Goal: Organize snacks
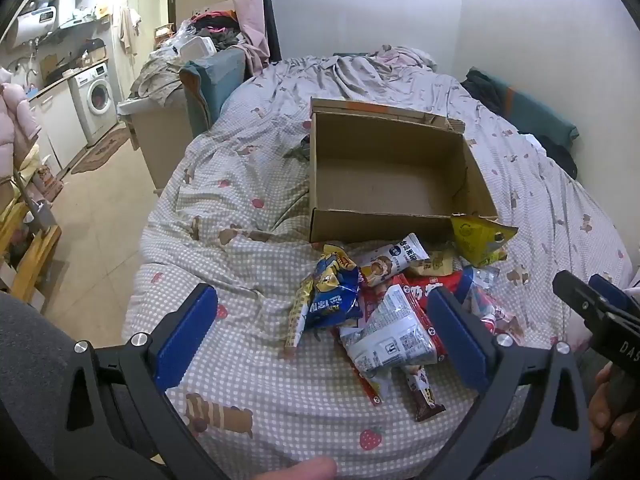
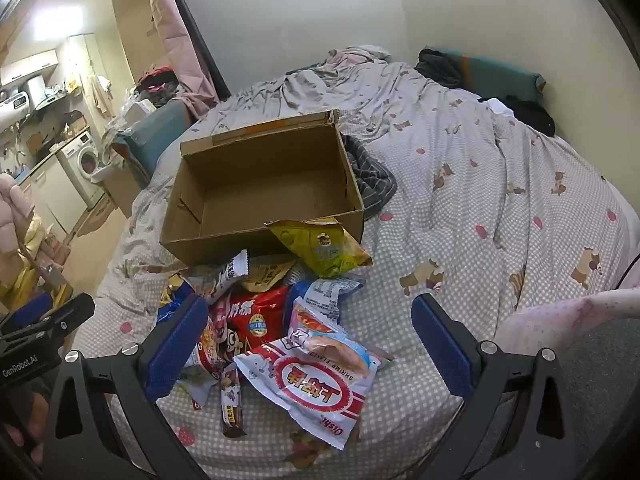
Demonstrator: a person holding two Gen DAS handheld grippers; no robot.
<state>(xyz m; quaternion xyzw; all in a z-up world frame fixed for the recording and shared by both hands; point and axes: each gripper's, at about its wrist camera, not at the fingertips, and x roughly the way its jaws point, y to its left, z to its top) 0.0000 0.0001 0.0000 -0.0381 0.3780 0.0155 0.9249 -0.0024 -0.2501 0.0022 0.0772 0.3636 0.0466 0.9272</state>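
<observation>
A bed (image 1: pixel 248 248) under a checked cover fills the room, and on it sits an open cardboard box (image 1: pixel 384 168), empty inside. Against the box's near wall leans a yellow packet (image 2: pixel 320 246) (one corner poking over the rim). Just in front of the box lies the snack pile (image 1: pixel 384 308), with a white shrimp-flakes bag (image 2: pixel 320 384) nearest me and a blue packet (image 1: pixel 332 296) at its left edge. Nearer than the box, above the pile, the left gripper (image 1: pixel 324 336) and right gripper (image 2: pixel 312 348) both gape wide, holding nothing.
</observation>
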